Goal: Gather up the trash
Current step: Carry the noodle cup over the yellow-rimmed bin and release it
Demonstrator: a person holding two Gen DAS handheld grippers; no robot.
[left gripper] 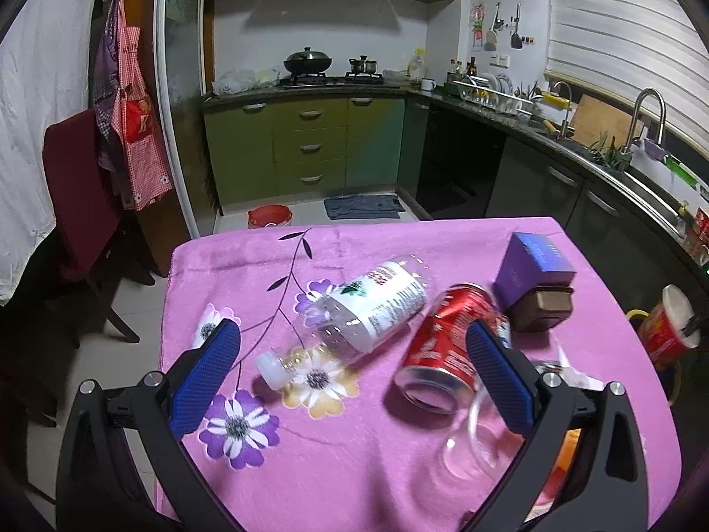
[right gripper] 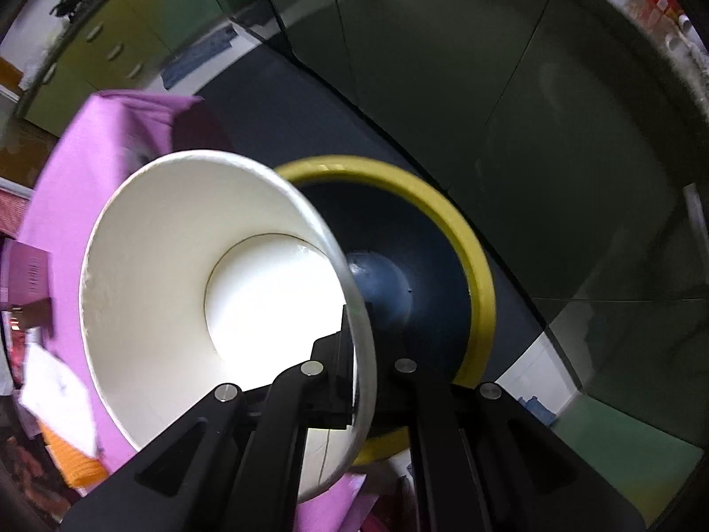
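Observation:
My left gripper (left gripper: 352, 354) is open above the pink flowered cloth (left gripper: 274, 257). Between its blue pads lie an empty clear plastic bottle (left gripper: 354, 314) with a white cap and a crushed red soda can (left gripper: 447, 346) on its side. My right gripper (right gripper: 361, 346) is shut on the rim of a white paper cup (right gripper: 212, 283), holding it over the dark bin with a yellow rim (right gripper: 469, 239) beside the table. The cup's red outside shows in the left wrist view (left gripper: 671, 323).
A purple box (left gripper: 534, 266) and a brown box (left gripper: 543, 308) stand at the table's far right. A clear glass mug (left gripper: 478, 439) and crumpled wrappers (left gripper: 571, 372) lie by the right finger. A chair (left gripper: 79, 204) stands left; kitchen counters (left gripper: 576, 150) behind and right.

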